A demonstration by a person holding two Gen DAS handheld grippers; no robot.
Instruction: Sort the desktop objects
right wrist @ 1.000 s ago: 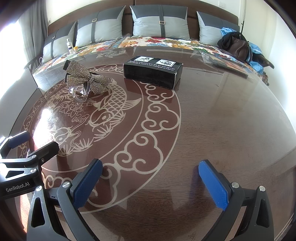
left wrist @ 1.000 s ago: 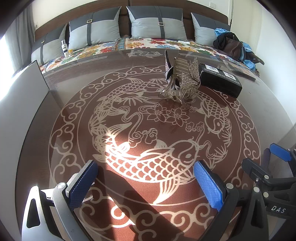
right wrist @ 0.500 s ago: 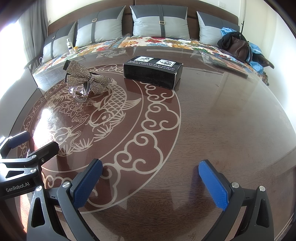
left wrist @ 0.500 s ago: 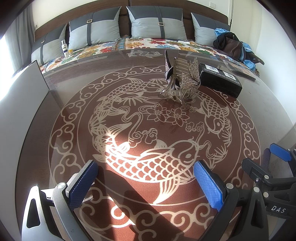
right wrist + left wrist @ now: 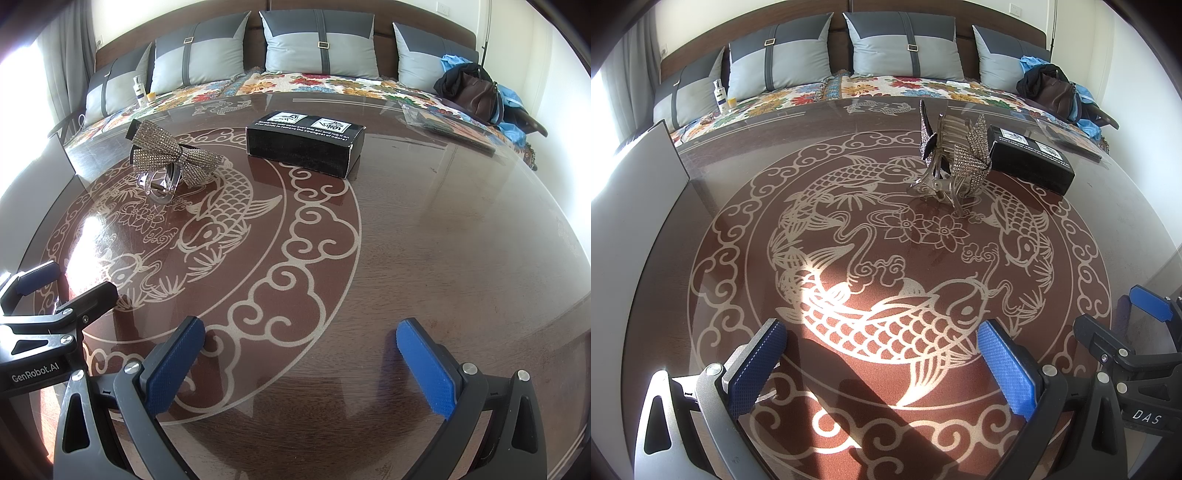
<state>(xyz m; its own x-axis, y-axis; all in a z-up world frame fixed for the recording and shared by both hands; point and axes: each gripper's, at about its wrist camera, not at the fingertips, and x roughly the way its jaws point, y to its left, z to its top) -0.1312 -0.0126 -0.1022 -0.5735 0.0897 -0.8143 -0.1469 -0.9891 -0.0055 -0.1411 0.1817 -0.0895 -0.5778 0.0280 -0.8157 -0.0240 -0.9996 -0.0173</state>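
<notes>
Sorting looks unstarted: the hair clip point(image 5: 168, 162) sits just left of the black box point(image 5: 306, 142), untouched, while the left gripper point(image 5: 882, 363) and right gripper point(image 5: 303, 365) hover spread wide, grasping nothing.

From the left wrist view, the rhinestone bow hair clip point(image 5: 951, 157) stands in front of the near end of the black box point(image 5: 1032, 160), hiding that corner. The box's white lettering point(image 5: 306, 129) is mostly too small to read. The label on the small bottle point(image 5: 720, 94) on the bed cannot be made out. The right gripper point(image 5: 1145, 354) is cut off by the frame's right edge, and the left gripper point(image 5: 40, 317) by the left edge of the right wrist view. The flat packet point(image 5: 447, 127) at the table's far corner is blurred by glare.
</notes>
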